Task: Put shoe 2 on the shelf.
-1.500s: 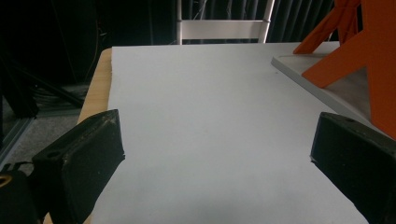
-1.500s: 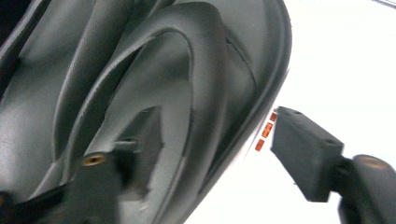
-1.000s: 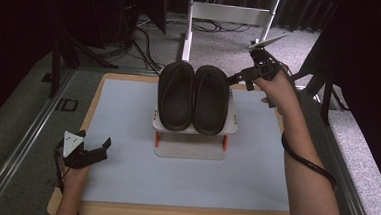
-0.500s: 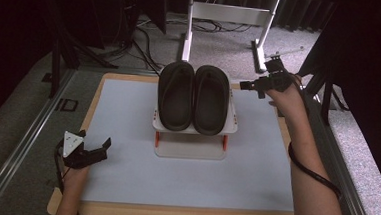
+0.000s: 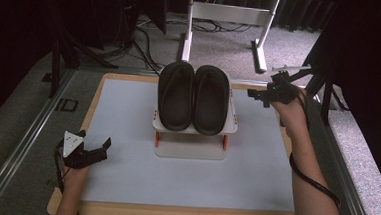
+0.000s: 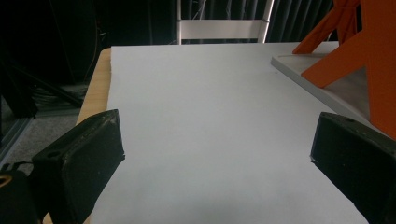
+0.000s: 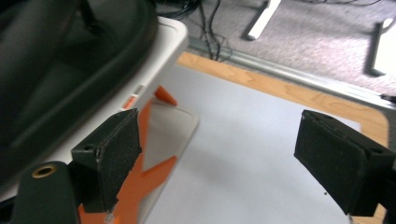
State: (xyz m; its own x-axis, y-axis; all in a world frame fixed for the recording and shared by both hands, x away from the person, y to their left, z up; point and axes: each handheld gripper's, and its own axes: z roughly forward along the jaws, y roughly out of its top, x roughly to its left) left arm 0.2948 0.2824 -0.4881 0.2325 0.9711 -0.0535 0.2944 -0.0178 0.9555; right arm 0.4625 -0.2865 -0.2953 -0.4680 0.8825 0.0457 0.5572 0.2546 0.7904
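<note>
High view: slippers (image 5: 194, 97) on rack (image 5: 192, 137), mid-table (image 5: 124, 178).

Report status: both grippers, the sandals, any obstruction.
Left gripper open, empty, near corner. Right gripper open, beside rack. Sandals side by side on top. Nothing in the way.

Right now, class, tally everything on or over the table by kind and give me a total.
Black sandals: 2
White rack with orange legs: 1
Hand-held grippers: 2, left and right, both open and empty
Total: 5
</note>
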